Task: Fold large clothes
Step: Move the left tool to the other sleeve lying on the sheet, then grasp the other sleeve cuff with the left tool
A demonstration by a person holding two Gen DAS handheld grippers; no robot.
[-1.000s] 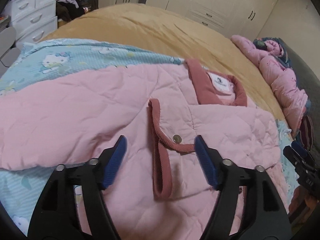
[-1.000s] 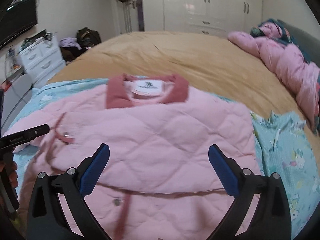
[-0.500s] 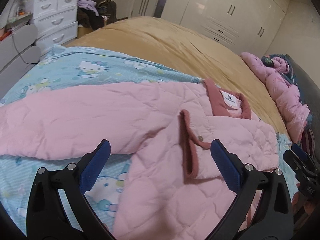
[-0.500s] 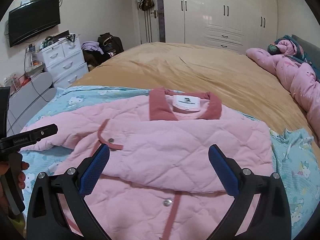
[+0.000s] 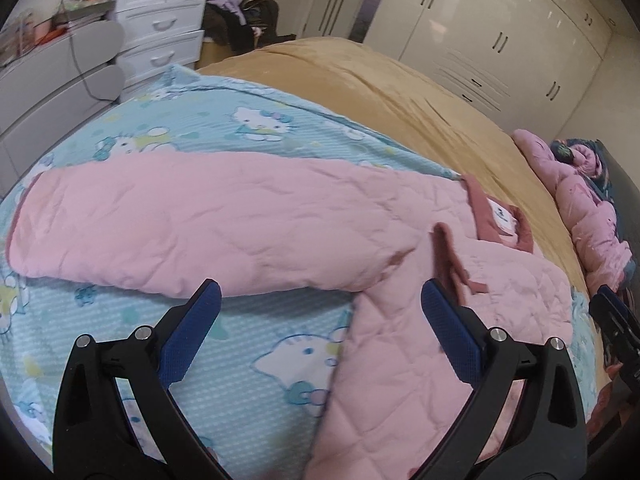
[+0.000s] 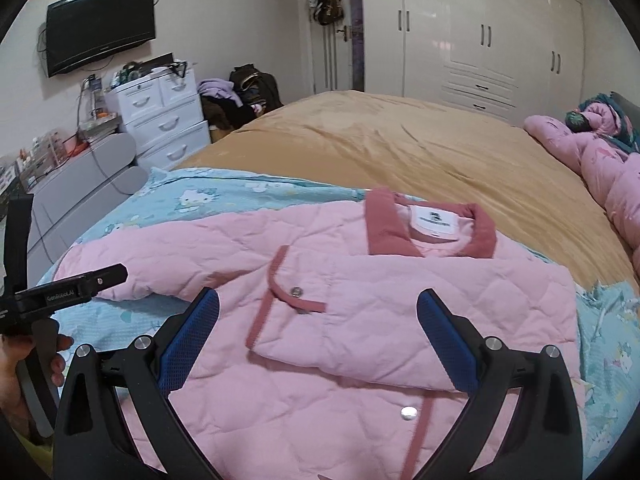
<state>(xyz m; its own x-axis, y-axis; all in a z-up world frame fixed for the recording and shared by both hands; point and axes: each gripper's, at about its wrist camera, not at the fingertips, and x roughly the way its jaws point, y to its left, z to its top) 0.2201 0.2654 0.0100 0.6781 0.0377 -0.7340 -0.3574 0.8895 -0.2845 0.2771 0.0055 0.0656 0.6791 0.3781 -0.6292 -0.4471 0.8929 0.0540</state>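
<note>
A pink quilted jacket [image 6: 360, 320] with a dark pink collar [image 6: 430, 232] lies on a blue cartoon-print sheet [image 5: 248, 360]. Its right side is folded across the body, and one long sleeve [image 5: 200, 220] stretches out flat to the left. My left gripper [image 5: 320, 332] hangs open above the sheet, below the sleeve where it joins the body, holding nothing. My right gripper [image 6: 318, 340] is open above the folded front panel, empty too. In the right wrist view the left gripper [image 6: 68, 292] shows at the far left with a hand [image 6: 24, 364] on its handle.
The sheet lies on a bed with a tan blanket [image 6: 400, 148]. Bundled pink bedding [image 6: 600, 160] sits at the right edge. White drawers [image 6: 160, 112] and a grey bench [image 6: 80, 184] stand to the left, wardrobes [image 6: 480, 32] behind.
Both grippers have drawn back and away from the jacket. The left one has swung left, off the folded flap and over the sleeve and sheet, its jaws wider than a second ago.
</note>
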